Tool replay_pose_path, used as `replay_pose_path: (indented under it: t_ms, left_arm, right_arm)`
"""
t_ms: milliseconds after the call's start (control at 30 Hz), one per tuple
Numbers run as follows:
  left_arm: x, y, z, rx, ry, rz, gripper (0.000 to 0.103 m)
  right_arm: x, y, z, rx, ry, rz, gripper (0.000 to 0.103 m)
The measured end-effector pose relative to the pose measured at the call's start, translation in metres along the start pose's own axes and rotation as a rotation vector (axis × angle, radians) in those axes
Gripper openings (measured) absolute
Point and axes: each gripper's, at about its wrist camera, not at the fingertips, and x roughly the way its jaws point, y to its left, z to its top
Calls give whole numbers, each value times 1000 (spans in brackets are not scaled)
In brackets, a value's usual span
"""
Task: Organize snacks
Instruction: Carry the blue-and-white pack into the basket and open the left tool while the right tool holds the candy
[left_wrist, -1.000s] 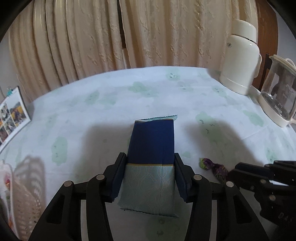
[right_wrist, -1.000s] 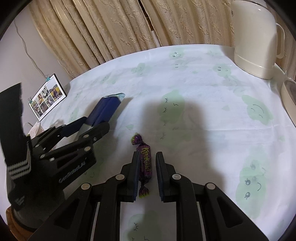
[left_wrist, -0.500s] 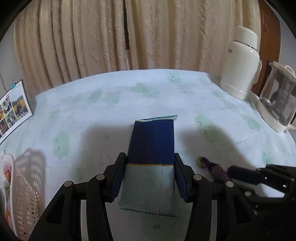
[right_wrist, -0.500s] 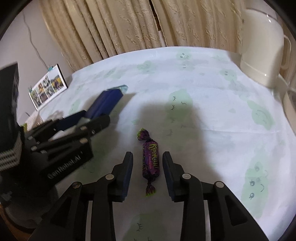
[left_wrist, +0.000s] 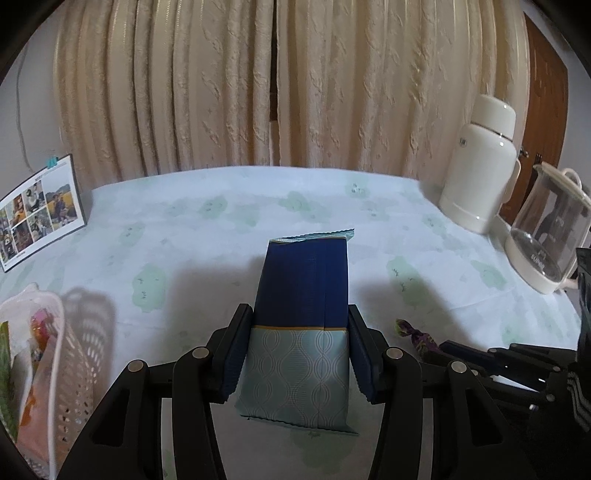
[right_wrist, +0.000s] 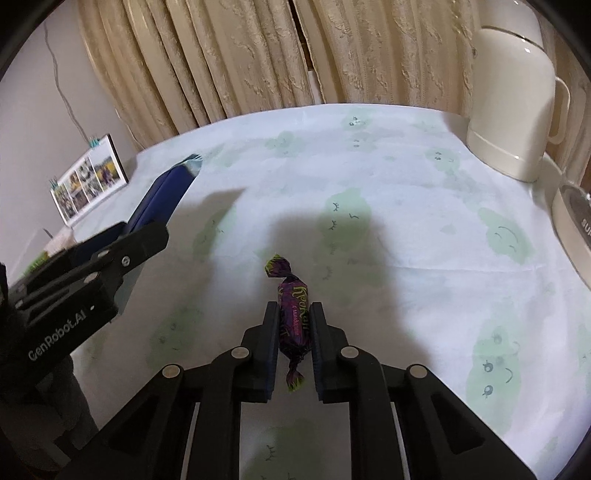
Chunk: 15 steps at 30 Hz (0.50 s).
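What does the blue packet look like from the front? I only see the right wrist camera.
Observer: The blue packet has a pale, wavy-patterned lower part, clamped between the left gripper fingers.
Operator: Where could my purple candy go?
Observer: Perhaps the white basket at the left; it already holds snacks.
Operator: Anything else?
Observer: The kettle has a clear glass body.
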Motion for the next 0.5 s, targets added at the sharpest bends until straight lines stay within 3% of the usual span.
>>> replay_pose_path:
  t_ms: [233,500]
  left_arm:
    - [-22,9,2,-23,-51,12,51]
    - [-44,20,1,-32,-117,88,51]
  right_arm:
    - [-7,-11,3,74,-11,91,14]
    - [-12,-8,2,68,-33,121,14]
